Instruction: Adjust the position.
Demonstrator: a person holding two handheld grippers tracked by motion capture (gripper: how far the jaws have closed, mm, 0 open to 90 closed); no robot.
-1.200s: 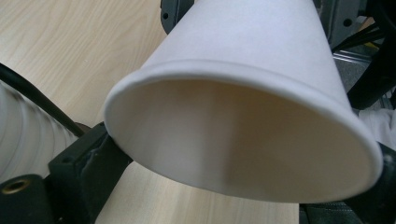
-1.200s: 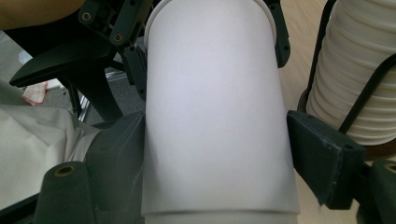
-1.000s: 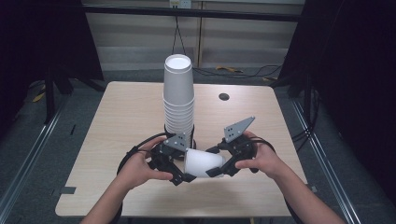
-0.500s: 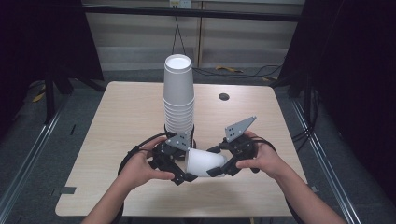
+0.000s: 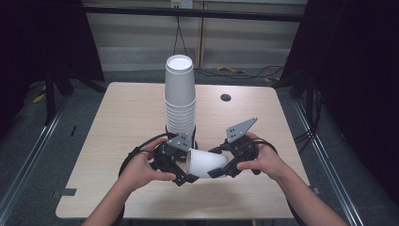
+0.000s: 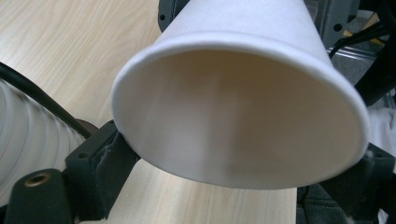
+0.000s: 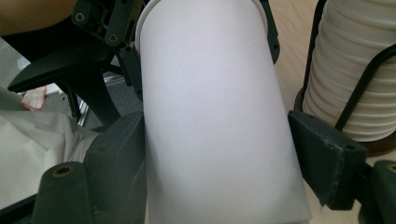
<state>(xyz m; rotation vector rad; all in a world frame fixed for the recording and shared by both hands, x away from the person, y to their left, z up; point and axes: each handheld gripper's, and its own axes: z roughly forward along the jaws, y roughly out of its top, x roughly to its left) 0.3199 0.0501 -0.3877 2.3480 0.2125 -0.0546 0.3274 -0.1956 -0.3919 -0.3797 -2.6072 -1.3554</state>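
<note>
**user1:** Cup (image 5: 207,163) is lying on its side, held above the near half of the table (image 5: 122,122), right in the middle between the two hands. Its open mouth faces 9 o'clock, towards the left tool (image 5: 183,165), and the closed bottom end points to 3 o'clock, towards the right tool (image 5: 221,167). The tall stack of cups (image 5: 180,99) stands upside down just past it at 12 o'clock, near but not touching as far as anyone can tell from the high view.

**user2:** So who's got hold of it?

**user1:** Right tool for sure. In the right gripper view the cup's white wall (image 7: 215,121) runs straight up between the two black jaws; the left jaw is flat against it, and the right one looks to be at the wall or a sliver off. So it's clamped around the narrow end.

**user2:** And the left one?

**user1:** About half open, and its jaws have just been closing in. In the left gripper view the cup's rim (image 6: 233,107) sits between them, mouth gaping at the camera. One jaw is right at the rim at 8 o'clock, the other is at 4 o'clock beside the rim's edge. Whether the pads actually press on the rim can't be told, it looks more like they're bracketing it.

**user2:** Hands?

**user1:** Left hand (image 5: 139,169) and right hand (image 5: 266,162) each wrapped round their own tool, forearms coming in from 6 o'clock. Black cables loop off behind both tools on the table.
</note>
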